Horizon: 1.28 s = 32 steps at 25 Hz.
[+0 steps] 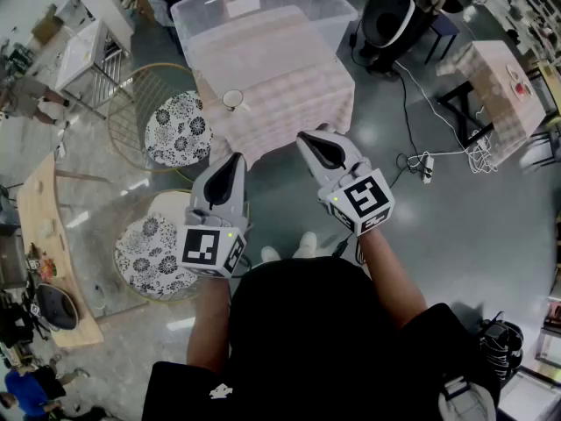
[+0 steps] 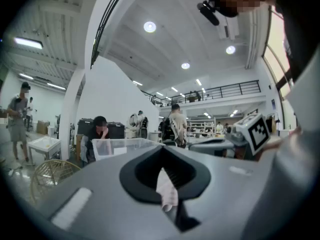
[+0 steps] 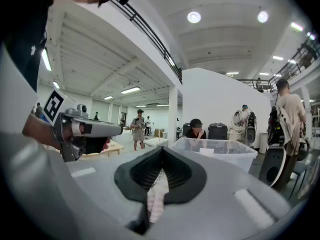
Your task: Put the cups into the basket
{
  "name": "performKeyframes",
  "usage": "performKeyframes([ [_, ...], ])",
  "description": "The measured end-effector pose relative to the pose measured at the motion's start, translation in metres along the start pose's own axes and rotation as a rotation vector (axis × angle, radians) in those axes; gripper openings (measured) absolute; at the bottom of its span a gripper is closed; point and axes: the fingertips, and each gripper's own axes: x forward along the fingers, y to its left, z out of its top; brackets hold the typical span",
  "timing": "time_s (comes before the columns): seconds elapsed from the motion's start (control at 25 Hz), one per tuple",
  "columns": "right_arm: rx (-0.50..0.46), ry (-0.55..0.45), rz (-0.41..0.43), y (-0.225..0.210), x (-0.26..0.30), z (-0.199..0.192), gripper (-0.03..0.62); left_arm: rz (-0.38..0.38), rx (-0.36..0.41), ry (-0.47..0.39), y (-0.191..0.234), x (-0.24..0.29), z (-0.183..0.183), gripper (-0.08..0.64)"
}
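Both grippers held out level in front of the person, well short of the desk. Left gripper has its jaws together with nothing between them; right gripper likewise closed and empty. One cup in sight, standing upright close to the desk's left edge, well apart from both grippers and not yet in the basket, a clear tub at the desk's far end. Risks, as I judge them: the cup sits so near the edge that a nudge from shut or half-open jaws could tip it off towards the cushioned chair beside the desk, so the jaws need opening before the reach. The checked cloth could drag under a low gripper and pull the cup along. Cables and a power strip lie on the floor to the right, a snag if the person steps that way. Containers: no cups show through the basket's walls, only a white slip, inside or stuck on I cannot tell. The cup's contents are too small to read.
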Motion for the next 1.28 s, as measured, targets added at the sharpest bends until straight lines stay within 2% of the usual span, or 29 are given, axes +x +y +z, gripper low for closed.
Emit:
performKeyframes([
  [0.52,0.062,-0.053,-0.007,-0.006,-0.01,0.0,0.0,-0.018,-0.023,-0.023,-0.015,0.001,0.007,0.006],
  [1.28,0.096,-0.053,0.08,-0.042,-0.02,-0.02,0.0,0.042,-0.009,0.024,-0.047,0.032,-0.005,0.006],
])
